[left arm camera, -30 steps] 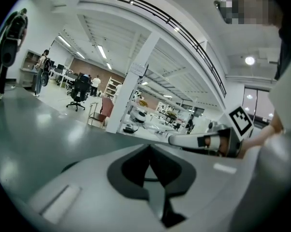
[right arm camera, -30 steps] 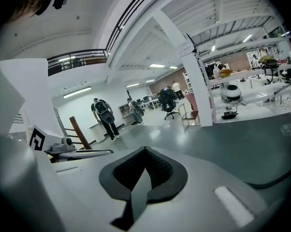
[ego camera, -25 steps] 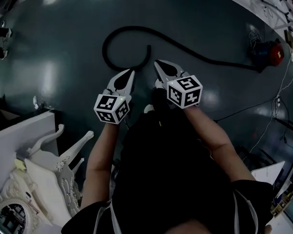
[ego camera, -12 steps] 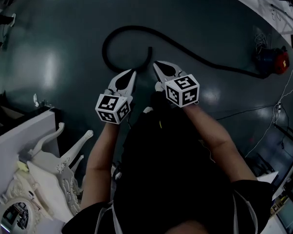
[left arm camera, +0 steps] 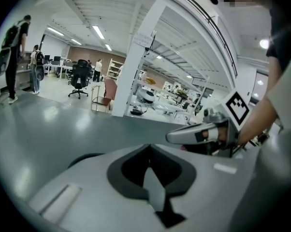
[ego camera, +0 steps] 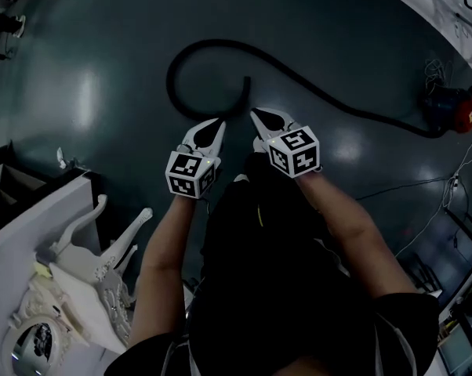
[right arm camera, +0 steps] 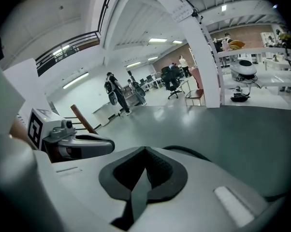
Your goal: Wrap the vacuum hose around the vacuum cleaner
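A polished dark floor (ego camera: 87,100) throws back soft patches of ceiling light, its finish smooth and glossy. On it the vacuum hose (ego camera: 220,44) looks matt black, rubber or plastic. The vacuum cleaner (ego camera: 455,110) shows a shiny red shell, seemingly plastic. The left gripper (ego camera: 218,124) and right gripper (ego camera: 255,115) have smooth, pale grey plastic-looking shells with a dull sheen; the dark lining inside the jaws looks matt and finely ribbed. The marker cubes (ego camera: 193,173) are matt white with black print. The person's top (ego camera: 283,288) is black matt cloth. The carved white furniture (ego camera: 103,265) looks painted.
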Action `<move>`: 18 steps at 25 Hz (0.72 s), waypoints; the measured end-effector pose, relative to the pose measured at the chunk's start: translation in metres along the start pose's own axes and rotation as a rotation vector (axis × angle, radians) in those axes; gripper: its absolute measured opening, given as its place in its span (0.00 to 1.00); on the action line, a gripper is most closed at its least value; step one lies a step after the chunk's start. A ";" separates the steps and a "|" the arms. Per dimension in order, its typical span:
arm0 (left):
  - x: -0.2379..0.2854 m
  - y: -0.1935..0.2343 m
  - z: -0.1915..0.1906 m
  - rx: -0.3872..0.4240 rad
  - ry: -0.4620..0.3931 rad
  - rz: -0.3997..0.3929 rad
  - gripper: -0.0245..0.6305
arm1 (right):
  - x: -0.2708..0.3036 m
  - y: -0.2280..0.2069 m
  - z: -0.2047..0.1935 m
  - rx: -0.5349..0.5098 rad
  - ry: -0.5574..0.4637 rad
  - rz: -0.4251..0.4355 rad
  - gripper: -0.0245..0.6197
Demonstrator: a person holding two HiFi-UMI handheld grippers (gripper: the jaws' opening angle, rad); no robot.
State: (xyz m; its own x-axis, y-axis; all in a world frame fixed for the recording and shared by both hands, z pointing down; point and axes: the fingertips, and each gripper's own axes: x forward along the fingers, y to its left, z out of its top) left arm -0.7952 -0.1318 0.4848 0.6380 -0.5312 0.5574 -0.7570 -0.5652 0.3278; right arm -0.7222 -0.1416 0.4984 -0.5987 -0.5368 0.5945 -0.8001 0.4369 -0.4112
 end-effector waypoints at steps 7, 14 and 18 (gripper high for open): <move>0.040 0.012 -0.024 0.043 0.051 -0.075 0.05 | 0.027 -0.042 -0.013 0.022 0.033 -0.038 0.03; 0.085 0.040 -0.079 0.040 0.138 -0.121 0.05 | 0.071 -0.068 -0.051 0.081 0.059 -0.072 0.03; 0.115 0.067 -0.121 0.063 0.199 -0.072 0.05 | 0.104 -0.084 -0.085 0.135 0.086 -0.086 0.03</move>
State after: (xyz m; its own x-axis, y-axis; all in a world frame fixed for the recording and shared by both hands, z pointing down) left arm -0.7896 -0.1540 0.6634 0.6450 -0.3566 0.6758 -0.6963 -0.6386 0.3276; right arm -0.7140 -0.1730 0.6533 -0.5273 -0.5014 0.6860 -0.8494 0.2881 -0.4422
